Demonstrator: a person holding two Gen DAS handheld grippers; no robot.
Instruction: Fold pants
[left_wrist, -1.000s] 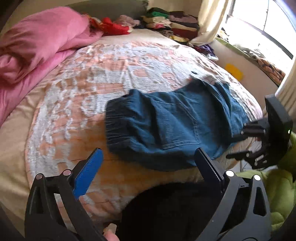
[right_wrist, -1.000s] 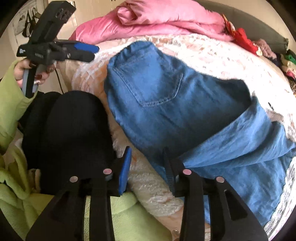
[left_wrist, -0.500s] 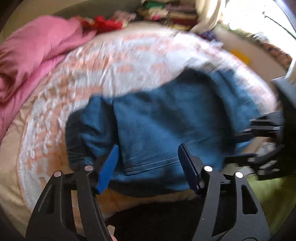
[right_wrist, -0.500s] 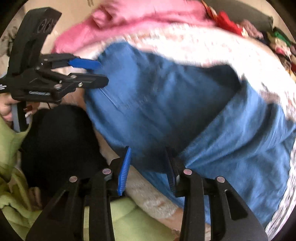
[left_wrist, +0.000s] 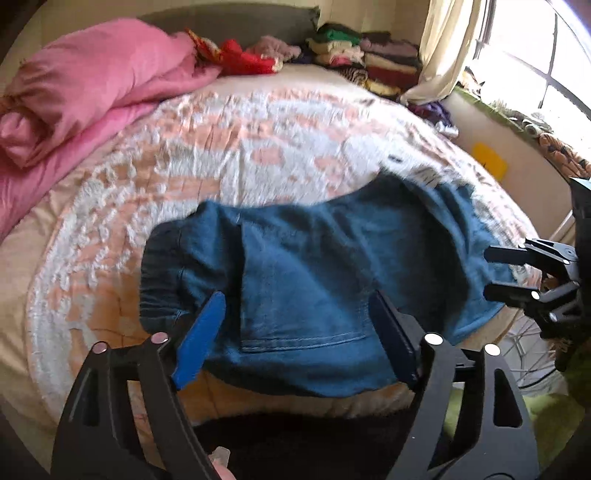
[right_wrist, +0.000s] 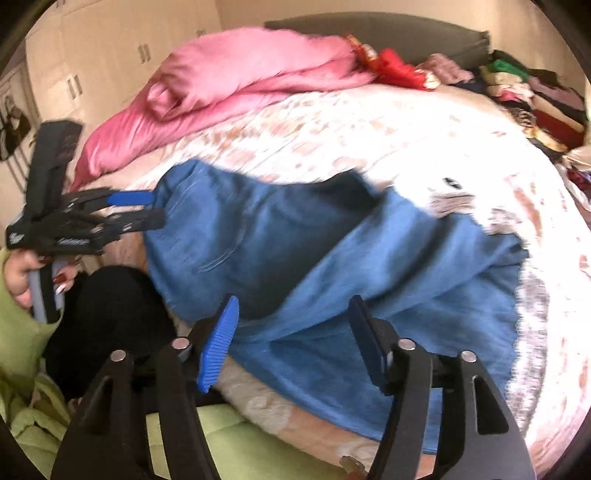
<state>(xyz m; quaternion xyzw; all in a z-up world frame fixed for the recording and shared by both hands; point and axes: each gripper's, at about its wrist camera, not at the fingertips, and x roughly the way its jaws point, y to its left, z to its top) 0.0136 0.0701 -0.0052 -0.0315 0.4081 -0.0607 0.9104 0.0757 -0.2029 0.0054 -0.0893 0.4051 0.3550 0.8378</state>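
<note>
Left wrist view: blue pants (left_wrist: 306, 284) lie partly folded on the near side of a bed (left_wrist: 258, 147), their long axis running left to right across the picture. The left gripper (left_wrist: 299, 339) hovers over the near edge, jaws spread and opening, with cloth showing between them but not pinched. The waistband end bunches at the left, just beside the left jaw. The right gripper (left_wrist: 517, 273) sits at the far right, by the pants' right end, jaws apart.

Right wrist view: the pants (right_wrist: 314, 258) stretch from upper left to lower right. The right gripper (right_wrist: 291, 343) hangs above the near leg edge, jaws spread and opening, gripping nothing. The left gripper (right_wrist: 147, 208) is at the left end, nearer the waistband. Each hand likely takes its own end.
</note>
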